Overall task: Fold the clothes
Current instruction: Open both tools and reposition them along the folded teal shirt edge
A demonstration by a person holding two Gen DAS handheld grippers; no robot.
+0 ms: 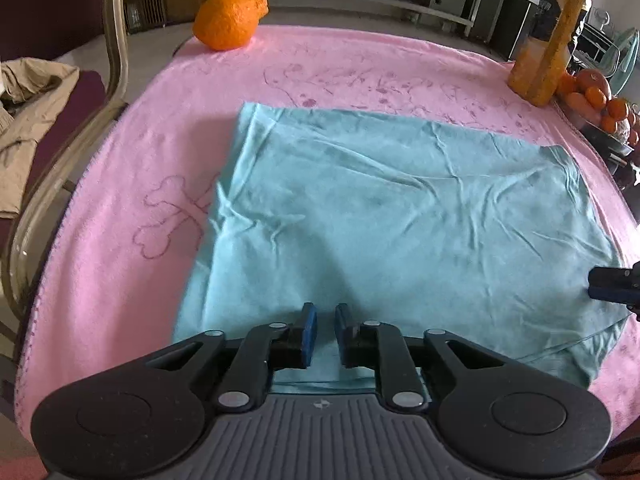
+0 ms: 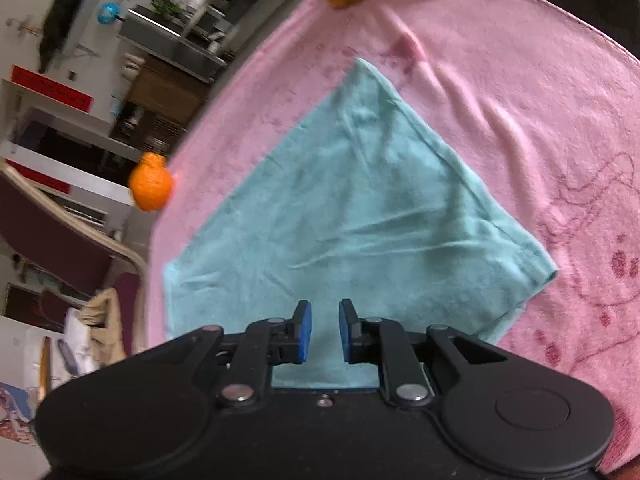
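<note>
teal cloth [image 1: 400,216] flat on pink towel [image 1: 120,240], ahead of both claws.
left claw [image 1: 326,320] and right claw [image 2: 325,320] slightly apart, empty; risk: pinching towel too, or only one layer.

Pink blanket [image 1: 120,216] spread right across the table, printed with faint line drawings (a crossed-bones shape near its left side). Flat on it lies the teal cloth [image 1: 400,220], creased, with pink showing around it. At the far left edge sits an orange fruit [image 1: 228,20]; at the far right, a juice bottle [image 1: 552,40] stands upright.
</note>
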